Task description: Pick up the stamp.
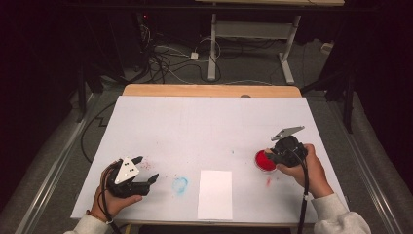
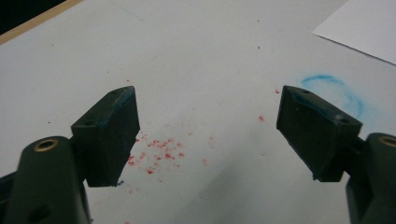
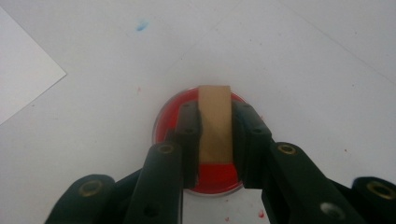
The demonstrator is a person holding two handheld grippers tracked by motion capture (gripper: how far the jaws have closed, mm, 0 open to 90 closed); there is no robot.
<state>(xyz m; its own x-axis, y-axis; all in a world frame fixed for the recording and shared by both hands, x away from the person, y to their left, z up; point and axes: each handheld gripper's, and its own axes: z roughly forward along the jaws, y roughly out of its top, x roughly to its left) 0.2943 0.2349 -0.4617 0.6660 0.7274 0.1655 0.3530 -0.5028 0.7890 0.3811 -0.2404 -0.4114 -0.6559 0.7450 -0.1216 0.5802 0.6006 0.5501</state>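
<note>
A round red dish point(image 1: 262, 163) of ink or paint sits on the white table cover point(image 1: 209, 122) at the right. My right gripper point(image 1: 269, 156) is over it, shut on a tan wooden block point(image 3: 215, 121). In the right gripper view the block stands between the jaws of my right gripper point(image 3: 215, 112), with the red dish point(image 3: 215, 179) right beneath; whether the block touches the red surface is hidden. At the near left, my left gripper point(image 1: 148, 167) is held open with nothing in it. Its jaws point(image 2: 208, 135) hover wide apart above scattered red specks point(image 2: 156, 156).
A white sheet of paper point(image 1: 215, 194) lies at the front middle. A blue ring smear point(image 1: 179, 185) marks the cover between the paper and the left gripper. A small red smear point(image 1: 268, 181) lies just in front of the dish. A wooden table edge point(image 1: 209, 90) runs along the back.
</note>
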